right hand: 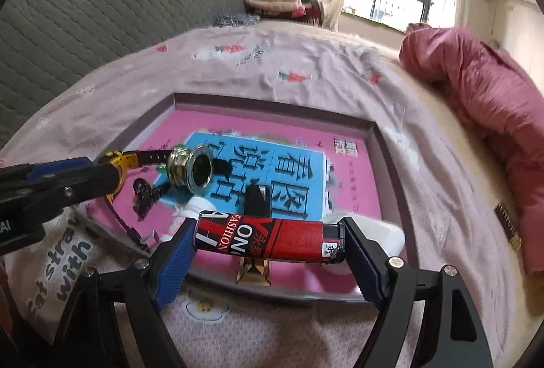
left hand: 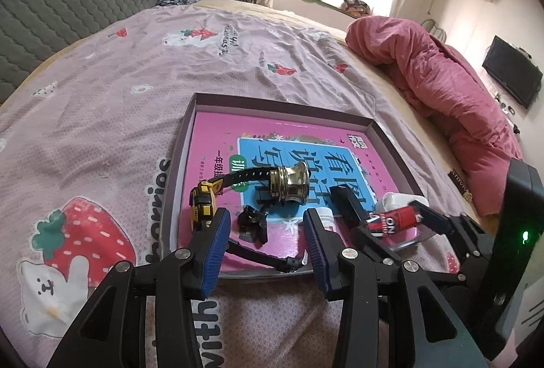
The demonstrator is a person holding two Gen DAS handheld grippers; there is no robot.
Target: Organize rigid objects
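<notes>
A: How many things lay in the tray (left hand: 190, 143)?

B: One watch (left hand: 204, 201), one brass ring (left hand: 289, 179), one white bottle (left hand: 326, 215).

A: And the tongs?

B: The right gripper (right hand: 265, 242) squeezed one red lighter (right hand: 272, 239) over the tray. The left gripper (left hand: 268, 232) was open and empty, with the watch beside it.

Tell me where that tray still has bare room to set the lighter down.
Free: the far half of the tray, between its back wall and the brass fitting, and the pink strip along its right wall. Crowded: the near edge, where the watch, white bottle and lighter sit together.
</notes>
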